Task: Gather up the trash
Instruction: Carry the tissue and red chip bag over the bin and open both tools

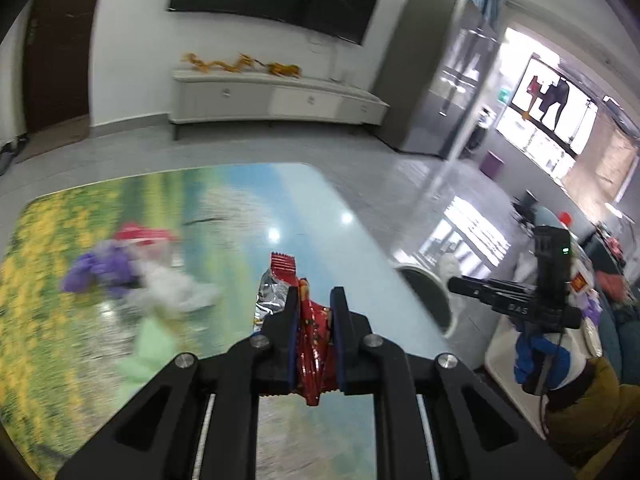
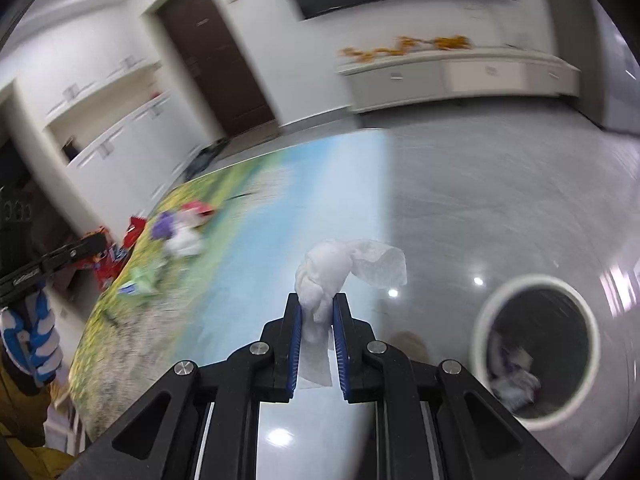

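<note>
My left gripper (image 1: 314, 294) is shut on a red and silver snack wrapper (image 1: 310, 328) and holds it above the picture-printed table (image 1: 240, 208). My right gripper (image 2: 317, 300) is shut on a crumpled white tissue (image 2: 332, 268), held over the floor past the table's right edge. A white-rimmed trash bin (image 2: 536, 346) stands on the floor at the lower right, with trash inside; its rim also shows in the left wrist view (image 1: 424, 280). More trash lies on the table: a purple, white and red heap (image 1: 132, 264) and a pale green piece (image 1: 156, 344).
The right gripper's body (image 1: 532, 300) and gloved hand show at the right of the left wrist view. A white TV cabinet (image 1: 276, 100) stands against the far wall across shiny grey floor. A grey fridge (image 1: 440, 72) is at the right. Red packaging (image 2: 108, 256) lies beyond the table's left edge.
</note>
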`<move>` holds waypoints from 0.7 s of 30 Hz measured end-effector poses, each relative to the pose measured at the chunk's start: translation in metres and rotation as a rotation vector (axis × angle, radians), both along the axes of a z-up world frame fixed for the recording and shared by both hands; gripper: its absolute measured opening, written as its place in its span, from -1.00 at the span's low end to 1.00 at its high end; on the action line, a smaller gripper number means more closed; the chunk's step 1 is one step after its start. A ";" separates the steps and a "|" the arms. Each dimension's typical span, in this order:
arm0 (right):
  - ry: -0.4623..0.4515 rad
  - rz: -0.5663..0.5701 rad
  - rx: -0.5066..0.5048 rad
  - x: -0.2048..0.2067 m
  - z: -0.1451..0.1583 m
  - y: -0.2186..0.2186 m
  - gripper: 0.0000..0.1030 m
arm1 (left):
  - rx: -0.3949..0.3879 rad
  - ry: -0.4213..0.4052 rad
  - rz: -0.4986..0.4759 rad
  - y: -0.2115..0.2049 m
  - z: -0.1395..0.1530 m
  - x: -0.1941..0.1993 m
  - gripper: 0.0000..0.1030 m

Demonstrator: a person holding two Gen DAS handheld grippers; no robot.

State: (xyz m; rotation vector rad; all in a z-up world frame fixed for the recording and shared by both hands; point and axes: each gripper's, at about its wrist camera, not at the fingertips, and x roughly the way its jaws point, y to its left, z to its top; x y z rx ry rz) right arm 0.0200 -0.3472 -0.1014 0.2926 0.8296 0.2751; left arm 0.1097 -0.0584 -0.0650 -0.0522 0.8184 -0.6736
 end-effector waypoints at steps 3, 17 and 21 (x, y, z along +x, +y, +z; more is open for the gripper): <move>0.028 -0.108 -0.010 -0.011 -0.013 -0.048 -0.71 | -0.003 0.031 -0.097 -0.065 -0.004 0.007 -0.75; 0.169 -0.371 0.019 -0.006 -0.085 -0.191 -0.63 | -0.012 0.212 -0.327 -0.331 -0.058 0.052 -0.64; 0.202 -0.400 0.008 -0.003 -0.099 -0.209 -0.27 | -0.003 0.237 -0.321 -0.365 -0.077 0.062 0.01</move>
